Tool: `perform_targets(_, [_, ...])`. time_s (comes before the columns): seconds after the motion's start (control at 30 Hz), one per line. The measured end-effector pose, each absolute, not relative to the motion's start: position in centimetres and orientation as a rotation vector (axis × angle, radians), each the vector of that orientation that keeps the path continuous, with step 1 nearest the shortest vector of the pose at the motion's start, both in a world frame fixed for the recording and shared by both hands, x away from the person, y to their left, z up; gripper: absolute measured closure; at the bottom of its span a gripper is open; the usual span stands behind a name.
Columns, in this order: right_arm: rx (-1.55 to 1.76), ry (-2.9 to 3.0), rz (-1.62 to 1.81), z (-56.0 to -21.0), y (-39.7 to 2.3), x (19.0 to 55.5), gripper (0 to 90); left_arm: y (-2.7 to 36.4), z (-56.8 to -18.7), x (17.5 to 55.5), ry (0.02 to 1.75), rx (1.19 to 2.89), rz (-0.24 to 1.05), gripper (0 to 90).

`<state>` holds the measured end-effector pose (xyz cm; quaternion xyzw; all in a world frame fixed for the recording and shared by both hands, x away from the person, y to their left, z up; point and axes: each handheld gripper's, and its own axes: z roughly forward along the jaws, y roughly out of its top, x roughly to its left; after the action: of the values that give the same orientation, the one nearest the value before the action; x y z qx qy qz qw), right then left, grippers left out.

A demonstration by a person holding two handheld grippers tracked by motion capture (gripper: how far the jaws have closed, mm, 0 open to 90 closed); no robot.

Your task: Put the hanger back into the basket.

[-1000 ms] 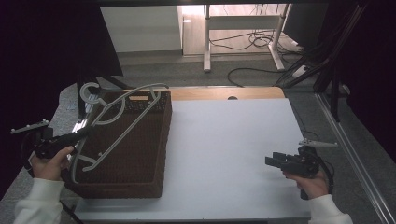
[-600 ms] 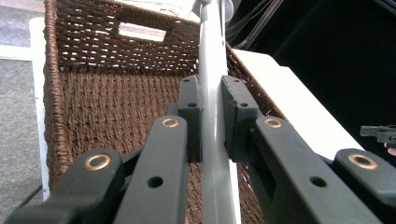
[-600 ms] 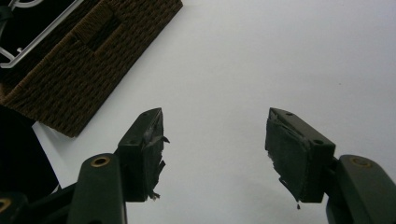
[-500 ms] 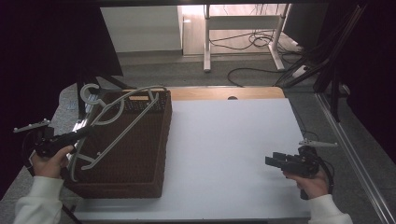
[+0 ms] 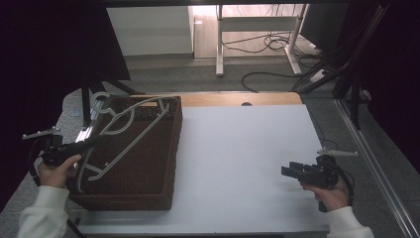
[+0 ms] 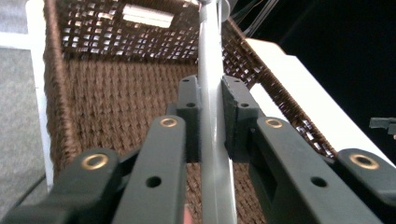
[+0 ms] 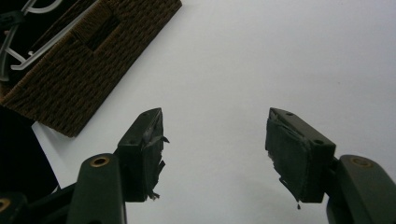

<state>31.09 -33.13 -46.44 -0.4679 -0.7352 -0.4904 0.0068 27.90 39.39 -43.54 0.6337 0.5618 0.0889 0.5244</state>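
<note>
The left gripper was clamped on the pale grey plastic clothes hanger, a closeness the left gripper view gave and the high view did not. From above, the hanger lay tilted across the brown woven rectangular basket at the white table's left edge, hook at the far corner. At the near right, the right gripper hovered over bare tabletop, jaws spread wide, pointing left.

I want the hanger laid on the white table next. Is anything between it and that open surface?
Only the basket's right wall. The left gripper is shut on the hanger, which lies across the basket. The table beyond is bare up to the open right gripper.
</note>
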Motion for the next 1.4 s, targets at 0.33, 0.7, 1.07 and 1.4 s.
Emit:
perform_targets(0.33, [-1.463, -2.296, -1.534, -46.5, -33.1, 31.1, 37.2, 38.0, -43.0, 27.7, 1.318, 1.577, 0.182, 30.0])
perform_targets(0.7, [-1.477, -2.325, -1.556, -46.4, -33.2, 31.1, 36.6, 35.0, -42.7, 26.8, 1.237, 1.629, 0.137, 28.1])
perform_targets(1.07, [-1.497, -2.382, -1.584, -46.0, -33.0, 30.9, 29.3, 30.2, -42.6, 25.6, 1.170, 1.726, 0.155, 27.5])
perform_targets(1.4, [-1.445, -2.503, -1.549, -45.8, -31.9, 30.5, 28.5, 27.4, -43.3, 24.4, 1.141, 1.747, 0.131, 27.7])
